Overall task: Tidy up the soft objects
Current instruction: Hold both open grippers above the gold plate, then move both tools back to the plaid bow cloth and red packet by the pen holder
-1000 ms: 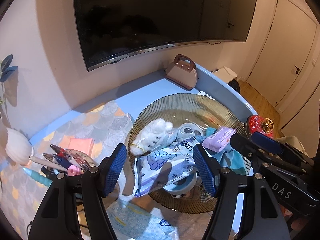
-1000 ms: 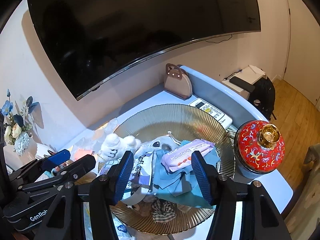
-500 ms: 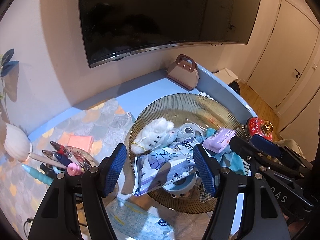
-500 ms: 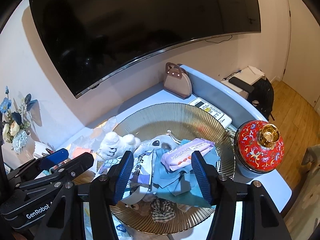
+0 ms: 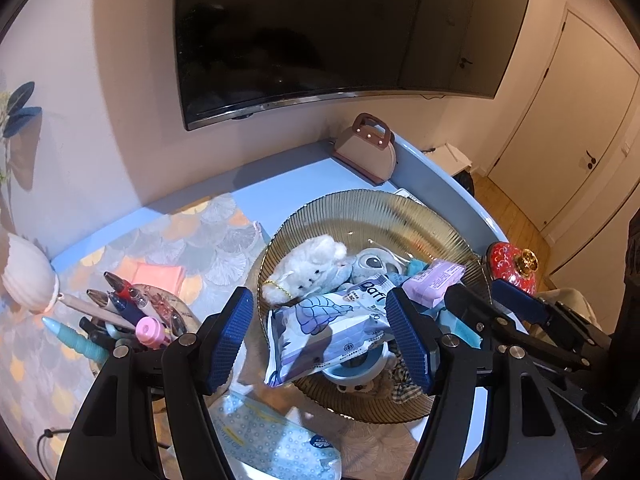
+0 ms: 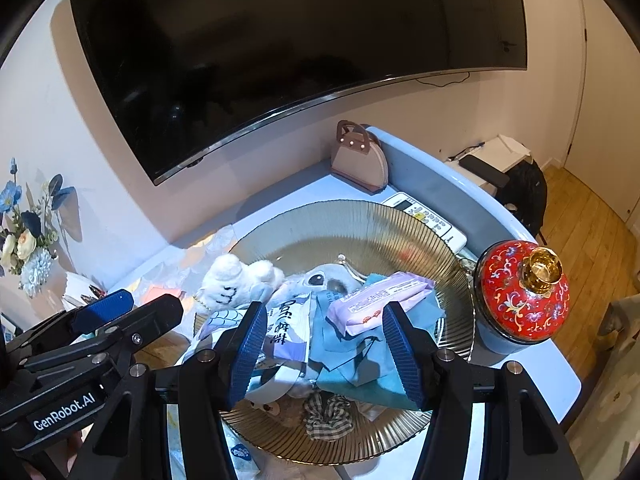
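Here both grippers — left gripper (image 5: 320,336) and right gripper (image 6: 324,350) — hover with jaws apart, gripping nothing, low in their frames. The soft things — white plush (image 5: 308,266), purple tissue pack (image 6: 378,302), blue-white packet (image 5: 328,332) — lie heaped in the ribbed glass dish (image 6: 360,224) at centre frame.

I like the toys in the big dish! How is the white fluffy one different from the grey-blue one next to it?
The white plush toy is fluffy and shows its whole body with tiny stitched eyes; the grey-blue plush toy looks smoother, has a big dark eye, and is mostly buried under packets. The white one lies nearer the glass dish's left rim. Both are soft toys lying in that dish, touching each other.
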Available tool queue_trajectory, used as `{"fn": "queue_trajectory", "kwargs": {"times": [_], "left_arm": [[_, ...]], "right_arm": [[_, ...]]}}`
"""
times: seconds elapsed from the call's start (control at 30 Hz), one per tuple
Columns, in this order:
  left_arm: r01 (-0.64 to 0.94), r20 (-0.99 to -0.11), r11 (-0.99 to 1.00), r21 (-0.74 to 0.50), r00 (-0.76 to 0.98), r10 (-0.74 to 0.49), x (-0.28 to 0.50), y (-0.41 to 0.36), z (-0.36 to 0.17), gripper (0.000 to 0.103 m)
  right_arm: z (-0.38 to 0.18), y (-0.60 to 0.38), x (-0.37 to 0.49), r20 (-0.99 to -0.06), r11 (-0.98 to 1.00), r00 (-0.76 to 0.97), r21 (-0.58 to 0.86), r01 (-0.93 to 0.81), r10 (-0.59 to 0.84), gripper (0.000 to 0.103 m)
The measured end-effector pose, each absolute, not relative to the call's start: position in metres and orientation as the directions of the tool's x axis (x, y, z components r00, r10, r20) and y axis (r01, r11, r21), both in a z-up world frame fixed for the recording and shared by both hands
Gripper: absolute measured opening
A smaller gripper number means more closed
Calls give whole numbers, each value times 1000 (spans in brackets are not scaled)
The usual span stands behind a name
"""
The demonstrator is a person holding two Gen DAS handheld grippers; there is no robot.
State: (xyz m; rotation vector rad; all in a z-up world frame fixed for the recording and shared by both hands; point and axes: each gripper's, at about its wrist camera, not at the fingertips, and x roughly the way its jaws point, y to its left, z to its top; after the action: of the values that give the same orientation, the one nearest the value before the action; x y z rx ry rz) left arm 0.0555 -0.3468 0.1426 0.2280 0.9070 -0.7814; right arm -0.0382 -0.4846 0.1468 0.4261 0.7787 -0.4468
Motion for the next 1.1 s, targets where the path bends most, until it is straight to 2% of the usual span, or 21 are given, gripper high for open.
{"fn": "queue_trajectory", "kwargs": {"times": [0.17, 0.3, 0.5, 0.6, 0.73, 0.87, 1.03, 1.07, 1.1], "left_arm": [[662, -694, 733, -154, 456, -558, 67, -314, 167, 67], [621, -632, 773, -131, 549, -548, 86, -265, 188, 67], [512, -568, 848, -136, 661, -490, 116, -166, 196, 67], [444, -608, 882, -159, 660, -441, 142, -122, 178, 67], [454, -680, 870, -194, 577, -452, 169, -103, 137, 67], [632, -781, 773, -65, 449, -433, 166, -132, 80, 67], [755, -778, 642, 136, 482, -402, 151, -169, 43, 67], [759, -773, 633, 153, 491, -401, 151, -170, 39, 67], [762, -775, 628, 156, 489, -400, 153, -173, 35, 67]], "right_arm": [[149, -474, -34, -743, 837, 635, 196, 510, -213, 59], [151, -453, -29, -732, 863, 661, 217, 455, -164, 59], [159, -397, -20, -694, 927, 720, 265, 265, -8, 59], [161, -360, -16, -680, 946, 726, 290, 143, 99, 59], [157, -294, -5, -679, 969, 706, 243, -44, 202, 63], [161, -252, 10, -686, 973, 690, 173, -152, 230, 63], [198, -266, 58, -668, 981, 719, 131, -141, 192, 63], [204, -274, 71, -674, 982, 714, 135, -134, 190, 65], [210, -281, 86, -690, 981, 698, 142, -131, 193, 73]]}}
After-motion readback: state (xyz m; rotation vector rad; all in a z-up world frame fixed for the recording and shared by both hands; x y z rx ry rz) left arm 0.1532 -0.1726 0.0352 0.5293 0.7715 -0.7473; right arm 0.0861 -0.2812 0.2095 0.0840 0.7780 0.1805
